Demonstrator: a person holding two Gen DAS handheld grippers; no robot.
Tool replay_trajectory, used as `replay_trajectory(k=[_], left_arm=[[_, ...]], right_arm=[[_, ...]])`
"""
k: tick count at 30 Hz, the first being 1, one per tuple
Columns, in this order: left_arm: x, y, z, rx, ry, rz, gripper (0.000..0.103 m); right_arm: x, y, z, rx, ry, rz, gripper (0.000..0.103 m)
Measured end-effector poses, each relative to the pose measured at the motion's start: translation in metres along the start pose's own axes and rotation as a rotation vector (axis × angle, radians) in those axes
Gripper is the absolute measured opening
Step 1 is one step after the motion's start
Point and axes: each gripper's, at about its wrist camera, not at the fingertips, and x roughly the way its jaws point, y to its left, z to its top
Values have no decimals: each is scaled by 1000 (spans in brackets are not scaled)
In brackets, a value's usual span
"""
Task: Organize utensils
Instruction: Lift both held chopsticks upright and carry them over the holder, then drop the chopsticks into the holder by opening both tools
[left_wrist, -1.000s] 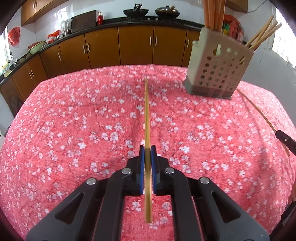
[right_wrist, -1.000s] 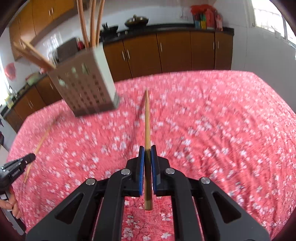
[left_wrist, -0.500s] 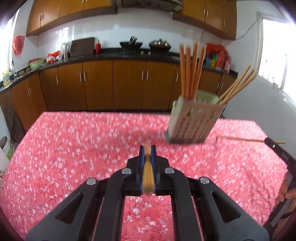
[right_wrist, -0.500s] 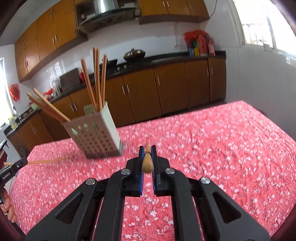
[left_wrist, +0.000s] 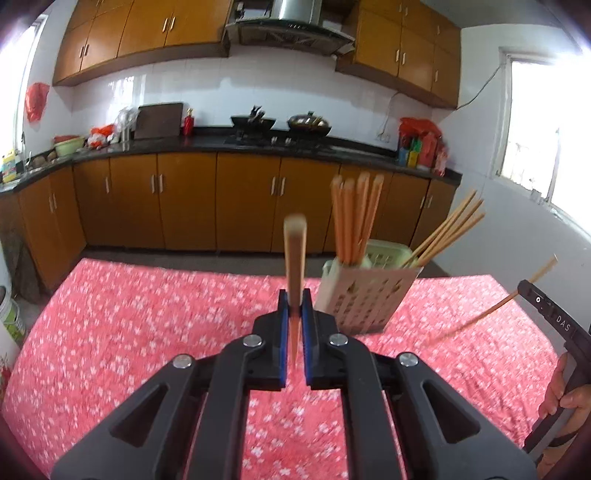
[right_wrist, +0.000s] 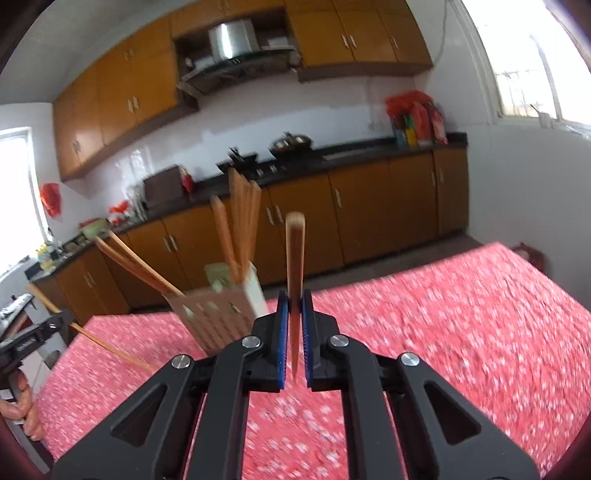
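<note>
two wrist-camera views over a table covered in a red cloth with small white blossoms, in a kitchen with brown wooden cabinets along a white tiled wall. in the left view, the black left gripper with blue pads is closed on a single light wooden chopstick, which stands up out of the pads toward twelve o'clock, its top end blurred. just past the gripper, toward one o'clock, a pale beige perforated plastic utensil holder sits on the cloth; one bunch of reddish-brown chopsticks stands nearly upright in its far compartment, and a bunch of paler chopsticks leans out toward two o'clock. at three o'clock the other black gripper enters from the frame edge, held by a person's hand, with a thin chopstick slanting across its tip. in the right view, the black right gripper with blue pads is likewise clamped on a second light wooden chopstick, pointing up toward twelve o'clock. the holder appears tilted at ten o'clock from the pads, and the cloth is motion-blurred. at nine o'clock the left gripper shows at the frame edge in a hand
</note>
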Motion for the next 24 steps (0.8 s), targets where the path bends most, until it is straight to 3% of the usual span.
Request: replay_trajectory(k=[10,18,24], left_arm=[[-25,-37,59,6,-174,-105,8],[-15,-71,103,20,-321,-135,8],[16,-79,109,17,-340,-112,8]], right_arm=[[-29,41,59,-24,-209,143,8],[-2,60,84,-31,-324,131,8],[30,58,78,-35,-337,99,8]])
